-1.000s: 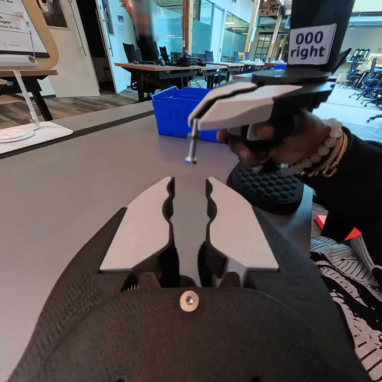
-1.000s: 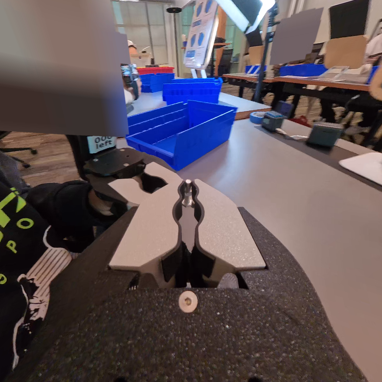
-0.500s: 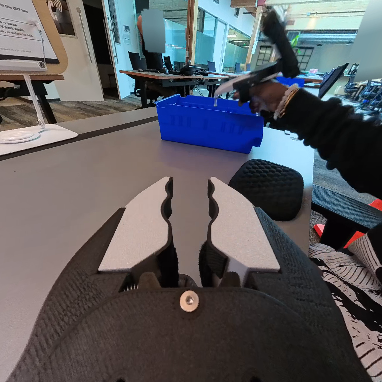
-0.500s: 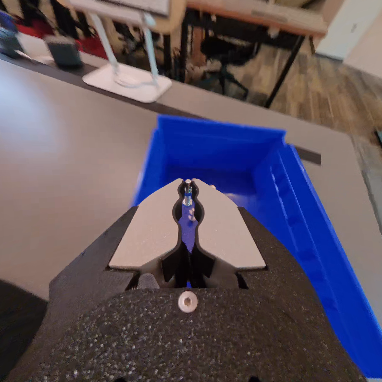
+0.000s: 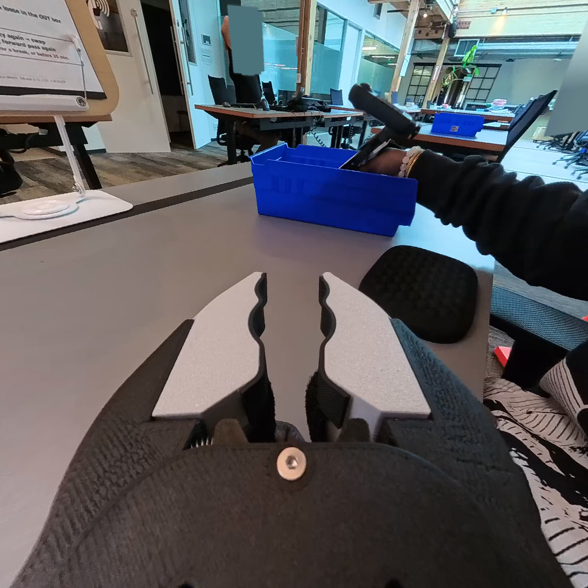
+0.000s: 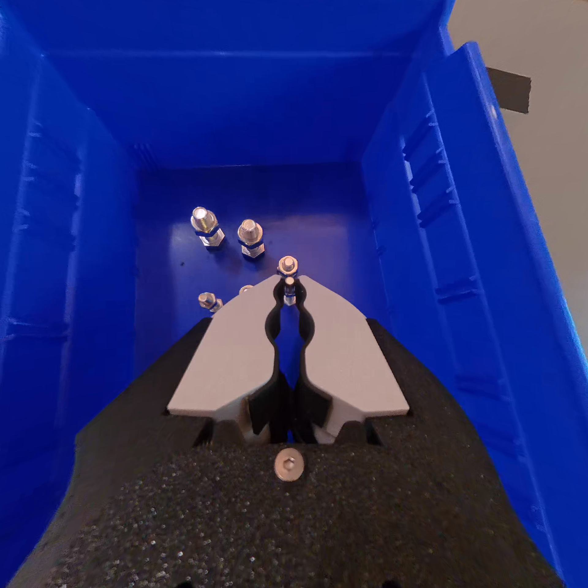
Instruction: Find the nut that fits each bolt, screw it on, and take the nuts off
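Printed lines on a white sign (image 5: 41, 47) at upper left; a small label on a far blue bin (image 5: 455, 128).

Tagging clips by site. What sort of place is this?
Most likely an open-plan office used as a work area: rows of desks with office chairs, glass partitions, and a grey table holding a blue bin of bolts.

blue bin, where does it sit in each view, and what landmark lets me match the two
Left wrist view: blue bin upper centre-right, on the grey table, beyond the open left gripper.
Right wrist view: its walls fill the frame, seen from inside.
Shared landmark: the right gripper, reaching into the bin in both.
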The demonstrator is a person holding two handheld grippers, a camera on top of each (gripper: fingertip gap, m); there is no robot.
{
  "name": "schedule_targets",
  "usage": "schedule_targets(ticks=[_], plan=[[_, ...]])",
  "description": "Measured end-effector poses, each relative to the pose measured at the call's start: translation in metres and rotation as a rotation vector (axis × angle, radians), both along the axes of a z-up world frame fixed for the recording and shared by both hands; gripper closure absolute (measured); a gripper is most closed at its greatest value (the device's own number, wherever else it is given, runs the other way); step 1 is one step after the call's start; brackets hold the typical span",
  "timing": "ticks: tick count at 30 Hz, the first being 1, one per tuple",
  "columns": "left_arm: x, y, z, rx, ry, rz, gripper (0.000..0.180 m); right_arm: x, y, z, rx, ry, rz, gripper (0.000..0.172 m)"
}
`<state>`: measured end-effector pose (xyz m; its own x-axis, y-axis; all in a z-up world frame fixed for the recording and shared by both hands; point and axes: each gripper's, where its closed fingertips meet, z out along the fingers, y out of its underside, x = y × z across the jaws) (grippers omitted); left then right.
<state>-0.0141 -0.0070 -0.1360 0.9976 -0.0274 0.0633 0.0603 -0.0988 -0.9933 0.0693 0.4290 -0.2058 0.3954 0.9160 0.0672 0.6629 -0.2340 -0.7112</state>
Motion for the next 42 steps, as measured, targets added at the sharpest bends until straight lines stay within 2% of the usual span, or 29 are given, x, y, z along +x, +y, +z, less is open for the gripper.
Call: schedule_targets(ticks=[8, 12, 16, 19, 22, 25, 28, 31, 36, 39, 40, 42], plan=[[-0.014, -0.011, 0.011, 0.011, 0.041, 0.057, 0.149, 0.003, 0.003, -0.009, -0.007, -0.025, -0.012, 0.165], [-0.034, -0.023, 0.02, 0.011, 0.084, 0.14, 0.149, 0.009, -0.001, -0.002, -0.018, -0.011, -0.019, 0.152], [-0.076, -0.051, 0.034, 0.003, 0.142, 0.337, 0.143, 0.022, -0.014, 0.03, -0.043, 0.131, -0.049, 0.144], [-0.119, -0.084, 0.042, -0.014, 0.165, 0.559, 0.128, 0.037, -0.037, 0.07, -0.045, 0.356, -0.02, 0.122], [-0.153, -0.106, 0.026, -0.129, 0.143, 0.688, 0.113, 0.06, -0.072, 0.095, -0.045, 0.514, 0.05, 0.101], [-0.171, -0.112, 0.0, -0.27, 0.093, 0.717, 0.105, 0.08, -0.11, 0.083, -0.038, 0.487, 0.139, 0.088], [-0.183, -0.113, -0.008, -0.316, 0.119, 0.752, 0.105, 0.093, -0.131, 0.05, 0.011, 0.33, 0.18, 0.084], [-0.187, -0.109, -0.01, -0.359, 0.149, 0.76, 0.106, 0.094, -0.143, 0.024, 0.069, 0.184, 0.23, 0.09], [-0.203, -0.113, -0.015, -0.406, 0.183, 0.815, 0.112, 0.085, -0.13, 0.012, 0.201, 0.076, 0.19, 0.117], [-0.212, -0.114, -0.029, -0.461, 0.164, 0.81, 0.12, 0.076, -0.136, 0.005, 0.203, 0.035, 0.236, 0.152], [-0.217, -0.117, -0.031, -0.482, 0.188, 0.826, 0.132, 0.072, -0.139, 0.005, 0.211, 0.028, 0.246, 0.161], [-0.218, -0.117, -0.031, -0.489, 0.202, 0.823, 0.134, 0.068, -0.14, 0.005, 0.246, 0.006, 0.242, 0.165]])
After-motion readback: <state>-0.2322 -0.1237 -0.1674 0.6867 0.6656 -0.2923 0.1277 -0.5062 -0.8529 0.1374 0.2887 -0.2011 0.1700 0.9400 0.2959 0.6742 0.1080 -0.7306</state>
